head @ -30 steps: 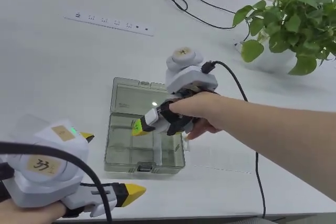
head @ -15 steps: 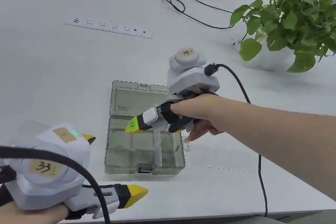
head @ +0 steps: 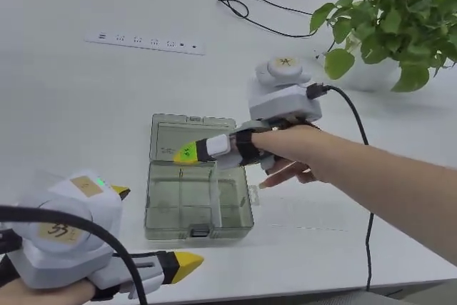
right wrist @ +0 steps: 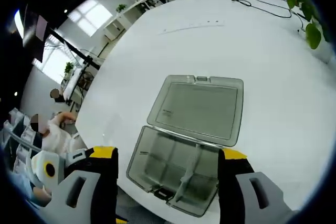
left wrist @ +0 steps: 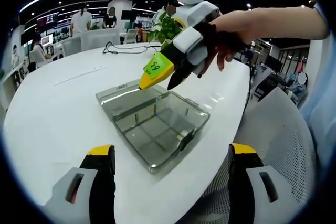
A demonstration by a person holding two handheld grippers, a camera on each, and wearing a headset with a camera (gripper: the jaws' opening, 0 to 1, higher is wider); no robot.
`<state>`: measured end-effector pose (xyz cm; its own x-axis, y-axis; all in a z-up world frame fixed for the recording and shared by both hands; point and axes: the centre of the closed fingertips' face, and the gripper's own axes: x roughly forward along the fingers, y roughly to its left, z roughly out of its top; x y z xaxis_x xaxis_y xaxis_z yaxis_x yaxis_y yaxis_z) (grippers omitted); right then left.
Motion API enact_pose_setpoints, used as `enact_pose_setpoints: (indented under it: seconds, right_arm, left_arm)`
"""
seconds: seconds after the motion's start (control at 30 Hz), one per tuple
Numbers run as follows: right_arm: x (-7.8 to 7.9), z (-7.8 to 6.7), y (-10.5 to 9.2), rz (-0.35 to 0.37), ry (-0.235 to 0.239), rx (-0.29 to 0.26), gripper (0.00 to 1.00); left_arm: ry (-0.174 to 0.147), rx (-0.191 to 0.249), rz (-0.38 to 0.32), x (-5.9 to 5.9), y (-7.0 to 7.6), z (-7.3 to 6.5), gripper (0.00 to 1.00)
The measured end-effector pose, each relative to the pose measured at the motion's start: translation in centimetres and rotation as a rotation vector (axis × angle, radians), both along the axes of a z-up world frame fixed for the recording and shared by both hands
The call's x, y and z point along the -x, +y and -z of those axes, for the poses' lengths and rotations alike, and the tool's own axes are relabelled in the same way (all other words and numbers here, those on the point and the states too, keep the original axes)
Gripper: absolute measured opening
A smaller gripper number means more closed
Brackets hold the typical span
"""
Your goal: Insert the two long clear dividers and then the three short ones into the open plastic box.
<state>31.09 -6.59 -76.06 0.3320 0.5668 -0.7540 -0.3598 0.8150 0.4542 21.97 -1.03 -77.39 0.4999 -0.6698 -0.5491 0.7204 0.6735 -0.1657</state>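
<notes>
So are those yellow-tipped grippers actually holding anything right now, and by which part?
Nothing is held. The left gripper and the right gripper are both open with empty jaws; the right one hovers above the open plastic box.

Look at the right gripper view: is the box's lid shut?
No, the lid lies flat on the table beside the open box.

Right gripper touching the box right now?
Apart. Right gripper view: the right gripper is open, and the whole plastic box lies well below its jaws.
</notes>
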Motion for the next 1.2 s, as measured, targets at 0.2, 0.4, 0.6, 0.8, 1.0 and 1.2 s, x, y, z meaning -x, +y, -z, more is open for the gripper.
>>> enact_pose_setpoints:
  seconds: [0.2,0.4,0.6,0.8,1.0,1.2]
  right_arm:
    - [-0.3,-0.4,-1.2,0.019,-0.080,-0.017,0.93]
    - [-0.6,-0.9,-2.0,0.017,-0.160,-0.037,1.00]
    - [-0.7,-1.0,-2.7,-0.100,-0.280,0.006,1.00]
    - [1.4,-1.2,-2.8,-0.156,-0.320,0.014,1.00]
    - [1.5,-1.3,-4.3,-0.201,-0.393,0.020,1.00]
    - [2.6,-1.2,-5.5,-0.245,-0.451,0.013,1.00]
  left_arm:
    - [0.001,-0.008,-0.004,-0.1,0.1,0.0,0.91]
    - [0.004,-0.009,-0.014,-0.3,0.0,-0.1,0.90]
    - [0.009,-0.011,-0.029,-0.5,0.3,-0.1,0.91]
    - [0.012,-0.012,-0.058,-0.7,1.1,-0.1,0.90]
    - [0.015,-0.002,-0.107,-1.3,2.3,-0.2,0.90]
    - [0.033,-0.006,-0.156,-1.9,4.1,0.0,0.89]
